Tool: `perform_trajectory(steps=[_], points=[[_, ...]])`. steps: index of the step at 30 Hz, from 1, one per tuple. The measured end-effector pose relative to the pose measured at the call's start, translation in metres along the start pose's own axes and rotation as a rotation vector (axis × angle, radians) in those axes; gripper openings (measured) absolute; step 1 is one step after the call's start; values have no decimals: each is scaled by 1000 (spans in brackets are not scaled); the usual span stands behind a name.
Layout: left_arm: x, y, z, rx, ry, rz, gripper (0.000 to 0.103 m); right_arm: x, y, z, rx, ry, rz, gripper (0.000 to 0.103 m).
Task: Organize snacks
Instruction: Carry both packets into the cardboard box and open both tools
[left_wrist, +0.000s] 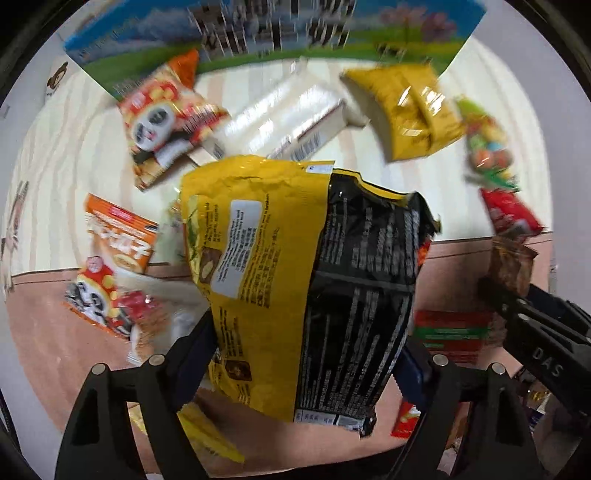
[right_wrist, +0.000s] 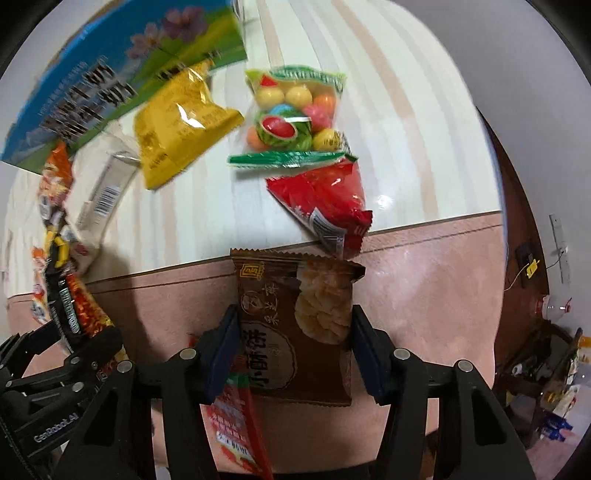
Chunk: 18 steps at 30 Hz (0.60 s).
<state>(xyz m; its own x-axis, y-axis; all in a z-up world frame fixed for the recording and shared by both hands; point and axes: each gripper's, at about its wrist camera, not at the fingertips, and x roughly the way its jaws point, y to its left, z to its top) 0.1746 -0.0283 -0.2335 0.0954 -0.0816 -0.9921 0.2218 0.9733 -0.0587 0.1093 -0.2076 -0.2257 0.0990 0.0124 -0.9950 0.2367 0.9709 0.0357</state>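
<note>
The left claw is clamping its blue-padded jaws on the lower part of a large crinkly yellow-and-black foil snack bag, which is standing up ahead of it. The right claw is pinching a small brown foil rice-cracker packet between its pads, above the pink cloth-covered surface.

Risks, as I judge them: the big bag is being held low, so it may be flopping over or sliding out; squeezing harder may be crushing the crackers. A red-orange sachet is lying just beneath the right claw and could be getting snagged.

Ahead of the right claw: one yellow foil pouch, one clear bag of coloured candy balls, one red foil packet. Ahead-left of the left claw: two panda-printed packs, one orange box, one white carton
</note>
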Motion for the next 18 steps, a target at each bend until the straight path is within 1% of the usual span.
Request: perform_trajectory(steps=[2, 5, 6, 10, 11, 14, 16, 17, 18], points=[[-22, 7, -5, 3, -37, -5, 84, -16, -7, 3, 3, -13, 23, 60], [-57, 15, -1, -15, -73, -40, 84, -45, -2, 6, 5, -45, 85, 60], [-65, 25, -4, -20, -86, -52, 84, -53, 0, 8, 2, -57, 105, 60], [-117, 43, 7, -46, -154, -85, 84, -93, 11, 29, -7, -111, 222, 60], [-130, 48, 14, -55, -170, -93, 84, -99, 14, 34, -12, -126, 251, 60], [-170, 60, 39, -78, -225, -116, 84, -132, 35, 65, -50, -178, 323, 60], [-195, 71, 65, -92, -261, -129, 84, -153, 51, 96, -82, -221, 365, 60], [-200, 71, 77, -93, -270, -123, 84, -162, 53, 107, -88, -238, 378, 60], [-210, 78, 94, -89, -287, -107, 84, -169, 58, 122, -100, -259, 385, 60]])
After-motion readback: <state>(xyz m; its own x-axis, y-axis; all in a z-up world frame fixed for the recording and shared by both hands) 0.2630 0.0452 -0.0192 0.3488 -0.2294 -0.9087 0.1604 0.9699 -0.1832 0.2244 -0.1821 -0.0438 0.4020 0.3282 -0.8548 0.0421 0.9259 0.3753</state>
